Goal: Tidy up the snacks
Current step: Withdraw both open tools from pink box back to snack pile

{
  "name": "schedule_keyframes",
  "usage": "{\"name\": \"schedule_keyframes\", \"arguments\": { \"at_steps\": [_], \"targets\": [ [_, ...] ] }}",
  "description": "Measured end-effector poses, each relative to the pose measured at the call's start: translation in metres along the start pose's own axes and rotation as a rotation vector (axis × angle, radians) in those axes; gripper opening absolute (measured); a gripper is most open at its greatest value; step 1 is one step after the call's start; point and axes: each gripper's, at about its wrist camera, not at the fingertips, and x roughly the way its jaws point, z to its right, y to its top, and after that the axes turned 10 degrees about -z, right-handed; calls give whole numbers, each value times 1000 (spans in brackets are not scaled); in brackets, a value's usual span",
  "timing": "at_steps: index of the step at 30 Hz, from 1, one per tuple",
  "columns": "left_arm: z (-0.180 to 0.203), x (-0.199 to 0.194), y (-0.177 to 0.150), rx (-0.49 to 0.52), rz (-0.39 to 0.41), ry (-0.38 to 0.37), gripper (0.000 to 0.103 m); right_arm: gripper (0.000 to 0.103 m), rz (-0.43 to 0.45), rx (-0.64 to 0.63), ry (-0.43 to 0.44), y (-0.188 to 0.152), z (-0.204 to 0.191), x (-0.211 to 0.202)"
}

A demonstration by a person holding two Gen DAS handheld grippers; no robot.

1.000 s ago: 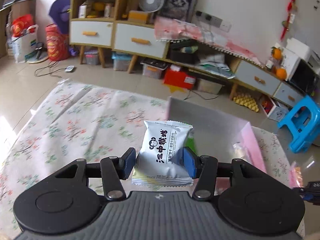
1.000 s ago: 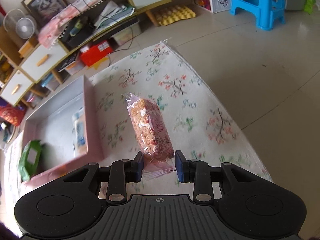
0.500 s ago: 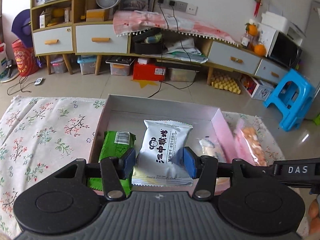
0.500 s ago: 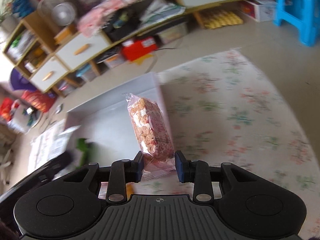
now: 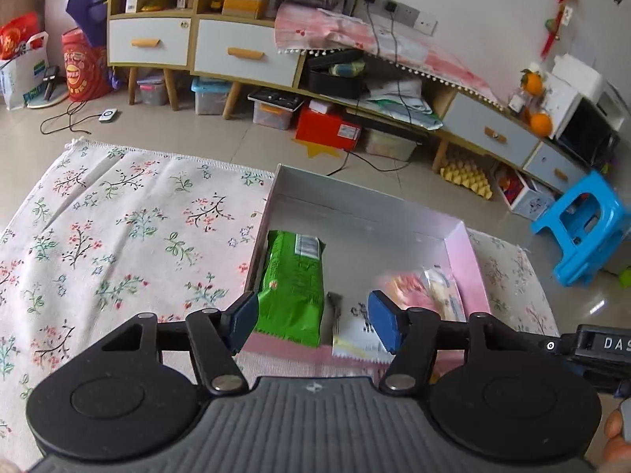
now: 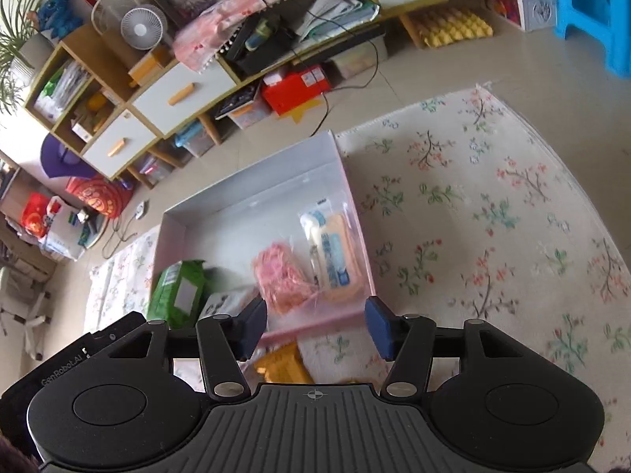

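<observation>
Your left gripper (image 5: 312, 322) hangs over the near edge of the box (image 5: 355, 201) with its jaws spread and nothing pinched; they have just been opening, and the white packet (image 5: 353, 335) lies loose below them, blurred, its near end resting on the box's near rim. Your right gripper (image 6: 314, 327) is parted too, jaws just opened, with no pad touching anything; the pink rice bar (image 6: 282, 280) sits blurred in the box just beyond them.

Out from there, the green packet (image 5: 294, 283) lies along the left wall of the box, the white packet next to it on the right, the pink bar further right, and a clear-wrapped yellow and blue snack (image 6: 329, 252) rests against the pink right wall. The far half of the box is bare. The box stands on the flowered rug (image 5: 118, 236). In the right view something orange-yellow (image 6: 282, 368) lies on the rug just outside the near wall, under the gripper; it may be another snack, but I cannot tell for sure.

This reads as the release step: both snacks are let go over the box. The white packet looks not fully in, so your next move likely calls for nudging it forward off the rim, then lifting both grippers clear without dragging a wrapper along. After that, check the orange-yellow item and, if it is a snack, come down with jaws wide on either side of it.
</observation>
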Motion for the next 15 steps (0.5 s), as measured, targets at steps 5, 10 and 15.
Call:
{"name": "schedule_keyframes", "arguments": {
  "at_steps": [5,10,15],
  "targets": [
    [13,-9,-16,86,-34,36,60,55,-11,-77,-21,-19,-7,-23],
    [18,-25,-39,102,-56,21,67,61,-7,-144,-28,-41,-5,-49],
    [17,-43,-69,80,-54,-1,79,66,-10,-197,-27,-77,2,-67]
  ]
}}
